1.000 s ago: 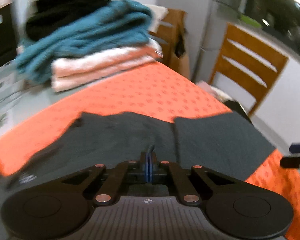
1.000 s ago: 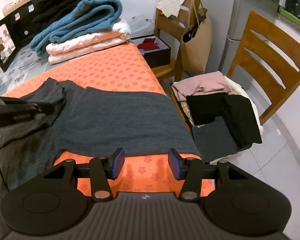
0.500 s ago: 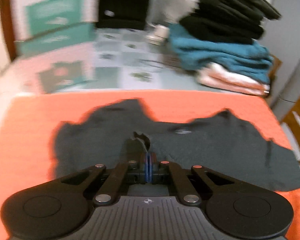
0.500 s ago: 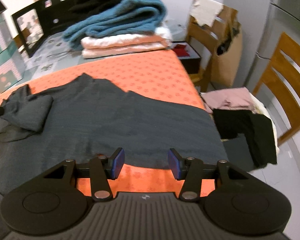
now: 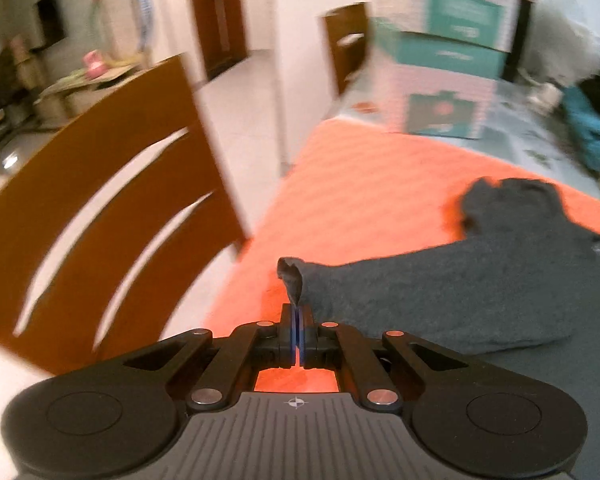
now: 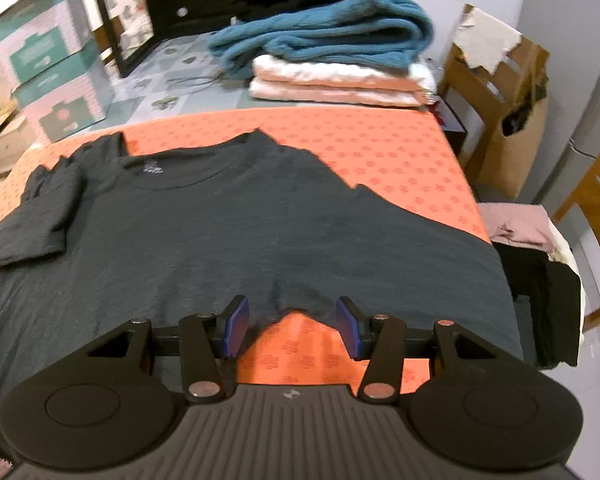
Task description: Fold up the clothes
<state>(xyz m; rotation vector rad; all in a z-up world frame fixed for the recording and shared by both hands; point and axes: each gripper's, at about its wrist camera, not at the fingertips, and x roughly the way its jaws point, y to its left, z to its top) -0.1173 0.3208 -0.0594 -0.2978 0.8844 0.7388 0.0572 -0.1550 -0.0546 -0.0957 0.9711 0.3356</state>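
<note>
My left gripper [image 5: 299,322] is clamped on the sleeve edge of the dark t-shirt [image 6: 240,232]; I should keep that fabric taut and low. My right gripper [image 6: 288,326] stands parted over the near hem. The shirt lies spread on the orange table [image 6: 400,152], collar far.
</note>
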